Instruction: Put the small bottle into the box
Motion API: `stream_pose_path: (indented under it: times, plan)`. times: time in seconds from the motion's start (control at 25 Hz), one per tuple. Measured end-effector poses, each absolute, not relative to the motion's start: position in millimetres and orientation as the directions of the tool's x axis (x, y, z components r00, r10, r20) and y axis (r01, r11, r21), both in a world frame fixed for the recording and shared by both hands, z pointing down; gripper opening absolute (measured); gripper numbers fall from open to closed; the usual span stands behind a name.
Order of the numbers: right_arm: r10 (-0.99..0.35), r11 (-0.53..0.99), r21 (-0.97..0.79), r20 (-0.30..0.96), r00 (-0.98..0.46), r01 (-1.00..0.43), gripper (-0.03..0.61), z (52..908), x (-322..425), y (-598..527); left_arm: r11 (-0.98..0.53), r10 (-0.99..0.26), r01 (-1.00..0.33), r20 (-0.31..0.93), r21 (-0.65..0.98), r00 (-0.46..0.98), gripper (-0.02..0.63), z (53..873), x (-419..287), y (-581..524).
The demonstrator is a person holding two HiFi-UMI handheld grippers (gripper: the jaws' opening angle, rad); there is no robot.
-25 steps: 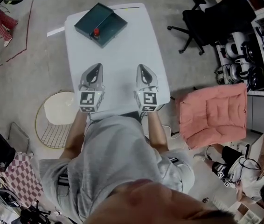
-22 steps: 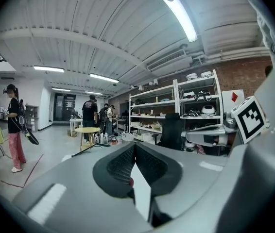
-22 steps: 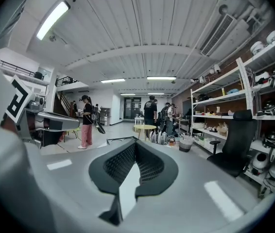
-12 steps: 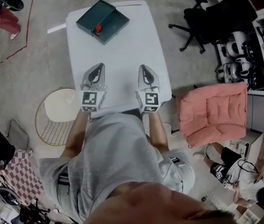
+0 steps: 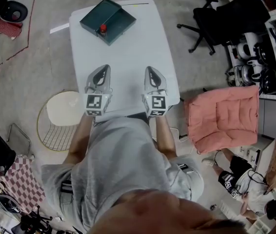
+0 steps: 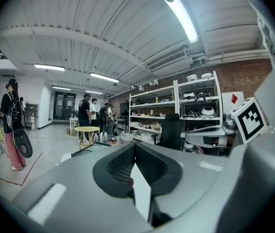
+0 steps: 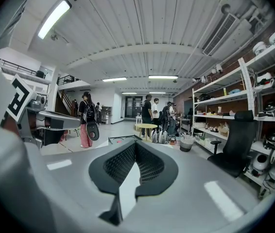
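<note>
A dark green box (image 5: 108, 14) lies open at the far end of the white table (image 5: 128, 48). The small bottle (image 5: 102, 29), with a red cap, stands at the box's near edge. My left gripper (image 5: 104, 68) and right gripper (image 5: 149, 70) hover side by side over the table's near part, well short of the box. Both are shut and hold nothing. In the left gripper view the pads of the left gripper (image 6: 134, 147) meet, and a red speck of the bottle (image 6: 130, 182) shows below them. In the right gripper view the right gripper (image 7: 135, 144) is shut, with the box (image 7: 120, 139) low behind it.
A black office chair (image 5: 211, 18) and shelves with helmets (image 5: 274, 57) stand to the right. A pink cushion (image 5: 223, 118) lies right of the table's near corner. A round white stool (image 5: 62, 112) sits at the left. People (image 6: 85, 114) stand far off.
Both grippers stay shut, side by side over the near part of the table. Only the head view has shifted a little.
</note>
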State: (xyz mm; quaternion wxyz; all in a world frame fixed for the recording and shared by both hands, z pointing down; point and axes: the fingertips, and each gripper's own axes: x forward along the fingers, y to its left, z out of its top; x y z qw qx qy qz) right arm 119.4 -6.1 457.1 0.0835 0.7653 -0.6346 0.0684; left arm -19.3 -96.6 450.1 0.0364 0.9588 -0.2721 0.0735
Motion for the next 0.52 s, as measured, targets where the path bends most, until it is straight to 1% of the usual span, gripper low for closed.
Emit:
stream_pose_path:
  times: [0.52]
  plan:
    - [-0.963, -0.169, 0.043, 0.205, 0.175, -0.985, 0.003, 458.3, 114.8, -12.8, -0.847, -0.518, -0.53, 0.166, 0.035, 0.839, 0.011, 453.7, -21.7, -102.9]
